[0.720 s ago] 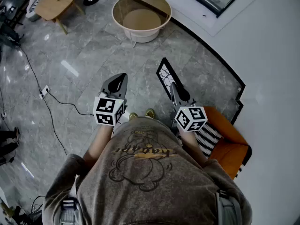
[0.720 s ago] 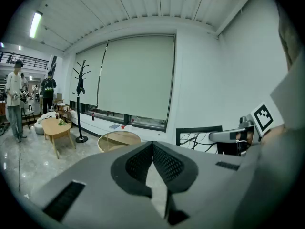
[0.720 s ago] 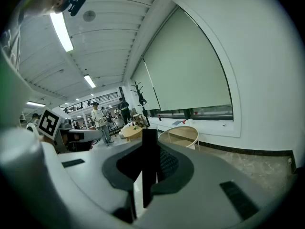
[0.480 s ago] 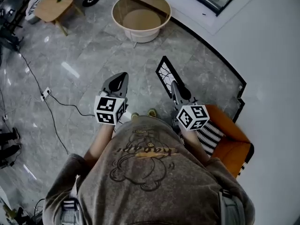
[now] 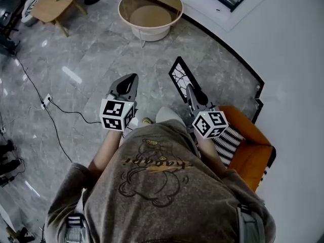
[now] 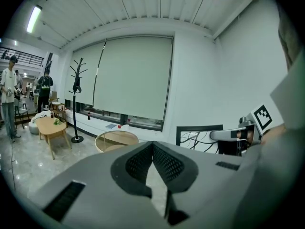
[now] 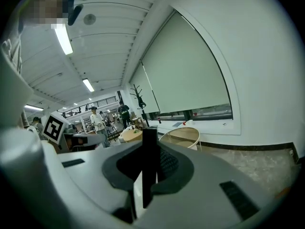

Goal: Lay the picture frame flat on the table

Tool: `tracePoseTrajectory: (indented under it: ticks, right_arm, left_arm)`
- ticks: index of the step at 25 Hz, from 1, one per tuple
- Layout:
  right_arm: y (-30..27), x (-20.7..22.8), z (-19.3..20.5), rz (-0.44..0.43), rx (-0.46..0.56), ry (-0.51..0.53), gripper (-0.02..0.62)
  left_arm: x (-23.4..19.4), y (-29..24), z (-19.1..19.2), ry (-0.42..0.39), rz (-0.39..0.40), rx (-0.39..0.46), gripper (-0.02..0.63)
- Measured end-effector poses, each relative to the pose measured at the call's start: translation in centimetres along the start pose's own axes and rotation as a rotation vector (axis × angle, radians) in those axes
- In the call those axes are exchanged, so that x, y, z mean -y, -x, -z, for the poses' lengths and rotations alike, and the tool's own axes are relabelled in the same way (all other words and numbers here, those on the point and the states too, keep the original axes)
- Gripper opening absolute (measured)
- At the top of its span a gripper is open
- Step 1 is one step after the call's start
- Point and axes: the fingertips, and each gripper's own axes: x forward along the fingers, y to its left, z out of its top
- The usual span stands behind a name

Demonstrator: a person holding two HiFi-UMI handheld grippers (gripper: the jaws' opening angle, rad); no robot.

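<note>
Quick read, left to right. Far left on the floor there's a small wooden table (image 5: 48, 6) and a cable (image 5: 66, 111) trailing across the grey tiles, neither in play.

The left gripper (image 5: 130, 80) is just held out in front of the person. In the left gripper view its jaws are pinched together at the tips with nothing between them, so it's empty and along for the ride.

Top centre is the round table (image 5: 150, 32), well apart from both grippers. I'd guess that's where the frame is headed.

Then the picture frame (image 5: 178, 77) itself. It's up in the air, standing on edge and tilted, clamped in the right gripper (image 5: 190, 90). In the right gripper view the fingers are nearly closed, with the frame's dark edge (image 7: 150, 156) sandwiched between them, so it's a narrow, firm pinch on the thin side.

What's changed in the last fraction of a second: both grippers and the frame sit pretty much where they were, and the grip is the same. But the two shoes that were side by side have given way to one leg swinging forward, and the floor has shifted a bit in view. So it reads as walking — a carry, not a placement yet. The laying-flat part hasn't started.

Far right is an orange chair (image 5: 250, 153) with a striped cushion (image 5: 228, 143), right beside the person.
</note>
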Motion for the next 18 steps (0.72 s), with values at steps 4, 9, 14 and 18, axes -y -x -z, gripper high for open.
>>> tracePoseTrajectory:
  ticks: [4,9,14,18]
  right_arm:
    - [-0.9,-0.7,0.6,-0.008,0.000,-0.005,0.048]
    - [-3.3,-1.0,0.3,-0.027,0.018,0.002,0.048]
    - [-5.9,-1.4,-0.3,-0.042,0.024,0.004,0.048]
    - [-7.9,-1.0,-0.7,-0.047,0.021,0.010,0.048]
  left_arm:
    - [-1.1,-0.1,0.3,0.015,0.005,0.008,0.018]
    - [-2.7,-1.0,0.4,0.018,0.001,0.015,0.018]
    - [-4.9,-1.8,0.4,0.029,-0.009,0.015,0.018]
    - [-5.8,-3.4,0.0,0.039,-0.004,0.019,0.017]
